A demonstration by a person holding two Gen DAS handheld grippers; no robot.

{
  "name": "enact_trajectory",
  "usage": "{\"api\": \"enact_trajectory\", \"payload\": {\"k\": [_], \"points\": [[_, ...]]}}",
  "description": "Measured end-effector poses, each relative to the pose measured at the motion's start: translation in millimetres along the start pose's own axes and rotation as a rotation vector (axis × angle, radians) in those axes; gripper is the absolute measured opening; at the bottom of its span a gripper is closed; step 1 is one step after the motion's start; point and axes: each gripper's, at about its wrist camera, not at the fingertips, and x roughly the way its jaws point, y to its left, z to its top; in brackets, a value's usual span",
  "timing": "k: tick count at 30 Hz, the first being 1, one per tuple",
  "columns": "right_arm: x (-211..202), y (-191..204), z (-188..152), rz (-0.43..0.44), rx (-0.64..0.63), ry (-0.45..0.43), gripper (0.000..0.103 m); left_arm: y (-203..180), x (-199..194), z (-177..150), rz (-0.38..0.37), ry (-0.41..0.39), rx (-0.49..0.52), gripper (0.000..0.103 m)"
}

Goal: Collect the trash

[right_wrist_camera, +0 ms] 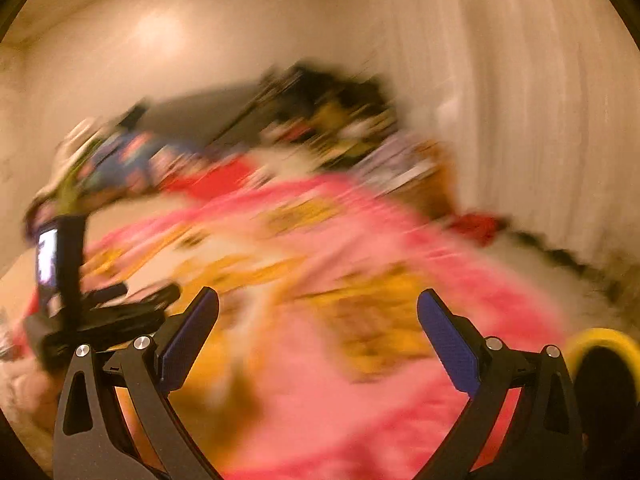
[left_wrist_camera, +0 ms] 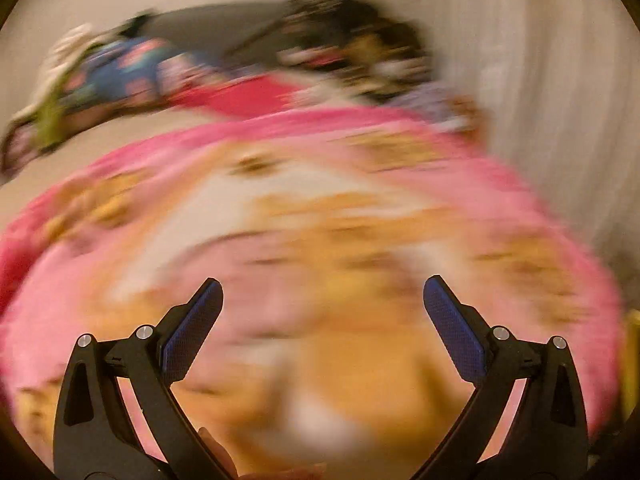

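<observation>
Both grippers, left (left_wrist_camera: 323, 292) & right (right_wrist_camera: 318, 302), jaws wide, empty, over pink blanket (left_wrist_camera: 400, 200). Yellow-rimmed bin (right_wrist_camera: 604, 338) near right, right cam only.

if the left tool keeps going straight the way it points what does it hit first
Most likely the pink and orange blanket, which fills the view ahead of the open, empty left tool. The frame is heavily blurred, so depth is unclear.
</observation>
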Motion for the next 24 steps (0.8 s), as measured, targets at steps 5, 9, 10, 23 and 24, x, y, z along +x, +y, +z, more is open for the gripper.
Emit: {"api": "enact_trajectory", "payload": {"k": [5,9,10,23,24], "points": [[117,97,-16,0.148,-0.144,0.268,0.097,116,72,-17,0.259,0.205,-0.142,0.093],[173,130,-42,0.091,-0.202,0.347,0.098,147,83,-27,0.176,0.216,-0.242,0.094],[184,130,-54,0.071,-0.203,0.341,0.098,144,83,-26,0.188,0.216,-0.227,0.094],[181,129,-65,0.077,-0.204,0.286,0.098,141,87,-32,0.237,0.232,-0.184,0.094],[181,129,-65,0.077,-0.204,0.286,0.098,139,88,-31,0.237,0.232,-0.184,0.094]]}}
